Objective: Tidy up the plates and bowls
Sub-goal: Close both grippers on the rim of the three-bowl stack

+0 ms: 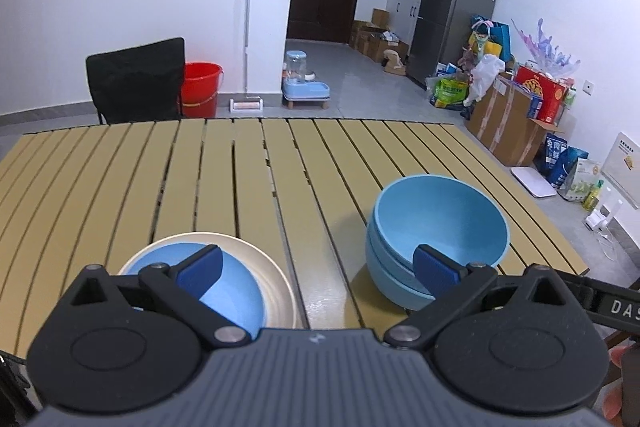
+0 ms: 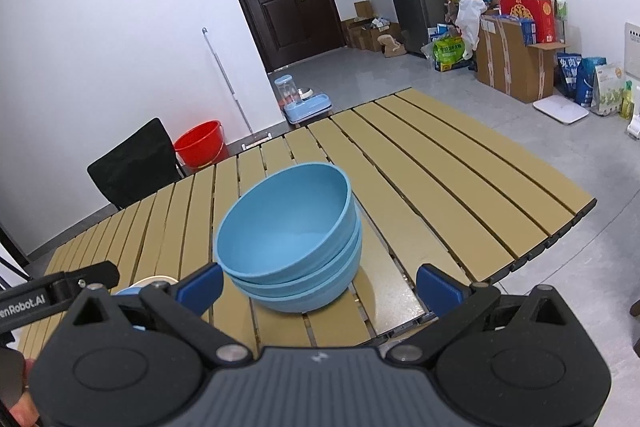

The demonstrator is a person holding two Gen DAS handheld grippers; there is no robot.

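Observation:
A stack of three light-blue bowls (image 1: pixel 436 227) (image 2: pixel 288 239) stands on the slatted tan table (image 1: pixel 240 179) (image 2: pixel 440 187), near its front right. To its left a small blue plate (image 1: pixel 236 295) lies on a larger cream plate (image 1: pixel 276 275); only a sliver of them shows in the right wrist view. My left gripper (image 1: pixel 318 267) hovers open over the table's near edge, one pad above the plates, the other in front of the bowls. My right gripper (image 2: pixel 320 287) is open just short of the bowl stack, nothing between its fingers.
A black chair (image 1: pixel 136 79) (image 2: pixel 136 163) and a red bucket (image 1: pixel 202 87) (image 2: pixel 200 143) stand beyond the table's far left. A pet feeder (image 1: pixel 304 83), cardboard boxes (image 2: pixel 516 63) and bags line the floor to the right. The left gripper's body (image 2: pixel 52 291) shows beside the right one.

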